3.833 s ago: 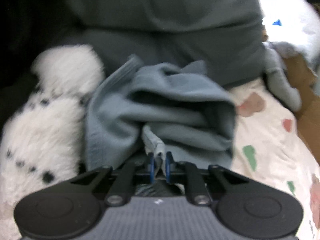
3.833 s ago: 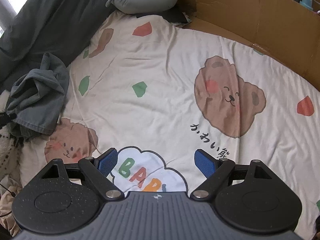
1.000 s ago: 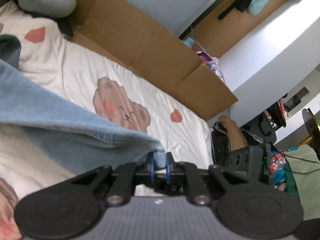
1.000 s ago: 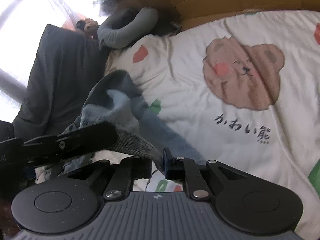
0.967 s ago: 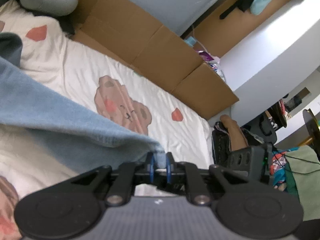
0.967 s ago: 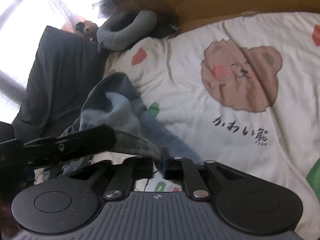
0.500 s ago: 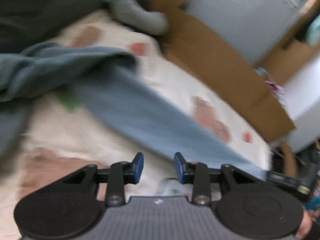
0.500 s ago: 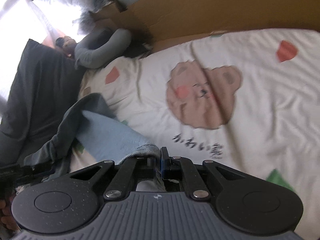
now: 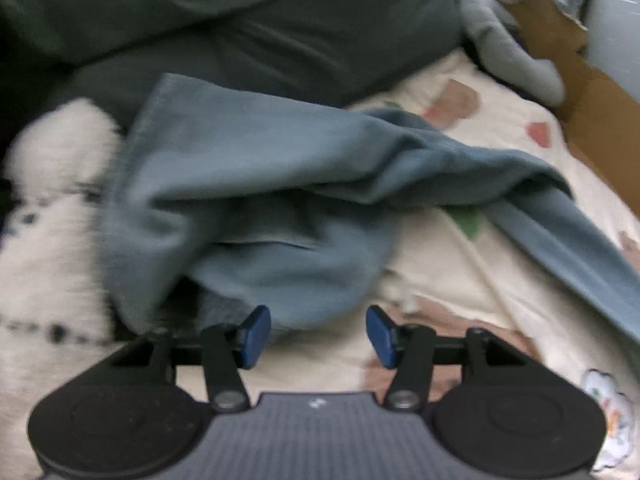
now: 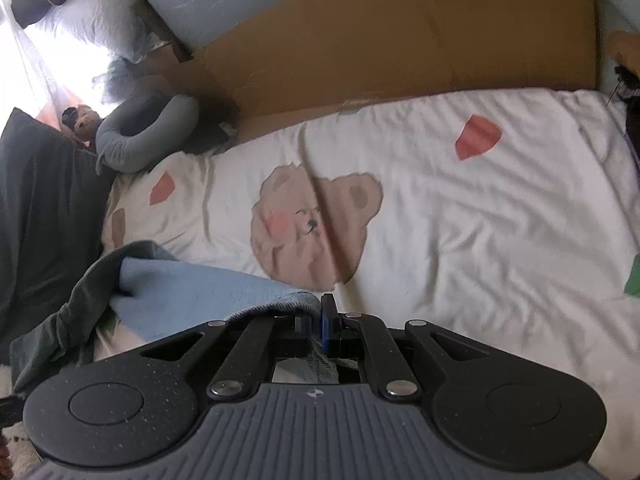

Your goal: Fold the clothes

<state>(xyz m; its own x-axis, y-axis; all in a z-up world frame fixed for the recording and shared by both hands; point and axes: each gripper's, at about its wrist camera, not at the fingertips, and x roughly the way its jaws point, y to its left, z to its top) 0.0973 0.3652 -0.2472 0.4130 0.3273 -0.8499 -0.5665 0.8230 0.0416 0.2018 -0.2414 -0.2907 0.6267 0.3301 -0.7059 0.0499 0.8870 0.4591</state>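
Note:
A blue-grey garment lies bunched on the bear-print bedsheet, and one strip of it stretches away to the lower right. My left gripper hovers just in front of the heap. Its jaws are opening, and the cloth's near edge sits ahead of the blue pads, which do not press on it. In the right wrist view the same garment runs from the left up to my right gripper, which is shut on its ribbed hem above the sheet.
A dark grey pillow lies behind the heap and a white spotted plush to its left. A grey neck pillow sits in the far corner. Cardboard lines the bed's far side.
My left gripper has let go of the garment's edge, parted its jaws and swung over to the bunched heap. My right gripper has kept its hold and drawn the hem across the sheet.

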